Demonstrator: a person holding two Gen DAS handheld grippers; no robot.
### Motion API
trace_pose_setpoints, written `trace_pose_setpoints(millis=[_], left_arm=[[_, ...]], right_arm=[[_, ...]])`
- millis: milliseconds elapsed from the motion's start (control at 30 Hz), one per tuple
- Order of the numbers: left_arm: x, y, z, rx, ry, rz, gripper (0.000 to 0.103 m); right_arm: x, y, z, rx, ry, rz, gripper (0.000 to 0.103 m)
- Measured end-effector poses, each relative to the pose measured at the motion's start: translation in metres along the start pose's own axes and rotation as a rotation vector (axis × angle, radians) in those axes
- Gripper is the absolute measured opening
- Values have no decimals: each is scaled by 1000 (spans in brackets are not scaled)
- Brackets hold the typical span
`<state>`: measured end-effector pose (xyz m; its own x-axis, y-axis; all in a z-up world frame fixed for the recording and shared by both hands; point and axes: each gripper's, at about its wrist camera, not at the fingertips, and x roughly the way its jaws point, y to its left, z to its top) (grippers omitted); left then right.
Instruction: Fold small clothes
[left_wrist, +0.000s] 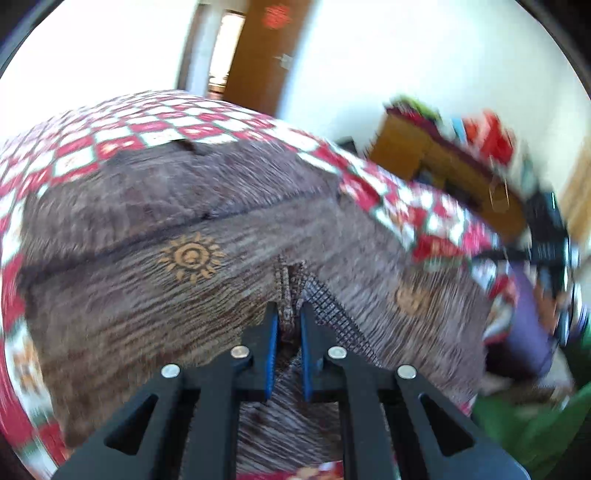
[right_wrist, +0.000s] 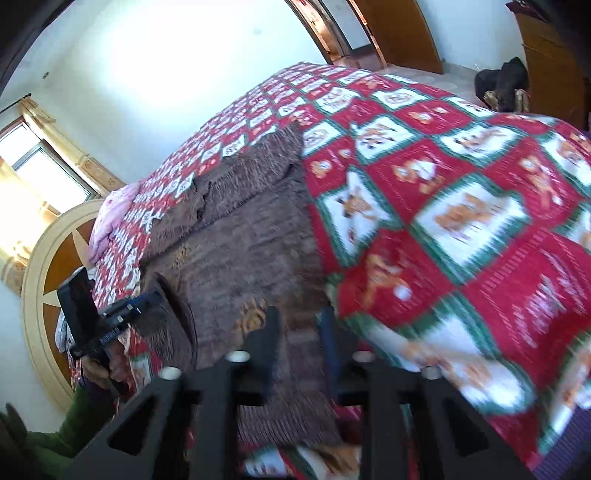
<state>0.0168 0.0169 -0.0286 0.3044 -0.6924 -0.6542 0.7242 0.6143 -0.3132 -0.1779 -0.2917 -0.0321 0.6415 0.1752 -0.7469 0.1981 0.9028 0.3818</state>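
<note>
Brown garment (left_wrist: 207, 206) spread on checked bedspread (left_wrist: 177, 125); left gripper (left_wrist: 289, 314) pinches its raised near edge. Right gripper (right_wrist: 298, 321) spread apart, straddling garment edge, grip uncertain. Striped weave, gold sun motifs.

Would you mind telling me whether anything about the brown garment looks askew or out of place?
The brown garment lies mostly flat on the checked bedspread, but the left gripper pinches up its near edge, turning the patterned underside outward.
</note>
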Motion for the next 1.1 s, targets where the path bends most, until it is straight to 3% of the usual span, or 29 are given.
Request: trace_pose_setpoints(millis=[33,67,167,267,333,433,467,500,600,700,900,1100], left_arm=[[-3,2,0,-29,-19,8,11],[-7,4,-2,-57,-40,16,11],[-20,13,-6,-145,-106,16,11],[-36,18,-8,-191,-158,22,11],[-44,17,-8,-194,-177,26,11],[-52,15,-11,-184,-194,42,11],[-53,15,-12,-184,-198,46,11],[-55,16,-13,-190,-204,45,11],[-58,21,-15,-216,-218,50,11],[-66,27,-11,-241,-245,54,11],[-85,45,6,-271,-317,114,11],[-78,83,14,-380,-324,196,11]], right_arm=[[-4,-2,-3,1,2,-4,60],[-7,-4,-7,-2,4,-12,62],[-10,-2,-17,-48,27,-67,62],[-4,8,-30,-101,69,-34,62],[4,23,-40,-182,105,-61,61],[17,41,-53,-310,157,-160,47],[18,44,-54,-334,169,-172,25],[20,46,-53,-345,187,-173,13],[20,46,-49,-352,232,-156,6],[15,54,-37,-347,255,-74,6],[2,75,30,-284,166,155,6],[53,60,109,-100,78,265,6]])
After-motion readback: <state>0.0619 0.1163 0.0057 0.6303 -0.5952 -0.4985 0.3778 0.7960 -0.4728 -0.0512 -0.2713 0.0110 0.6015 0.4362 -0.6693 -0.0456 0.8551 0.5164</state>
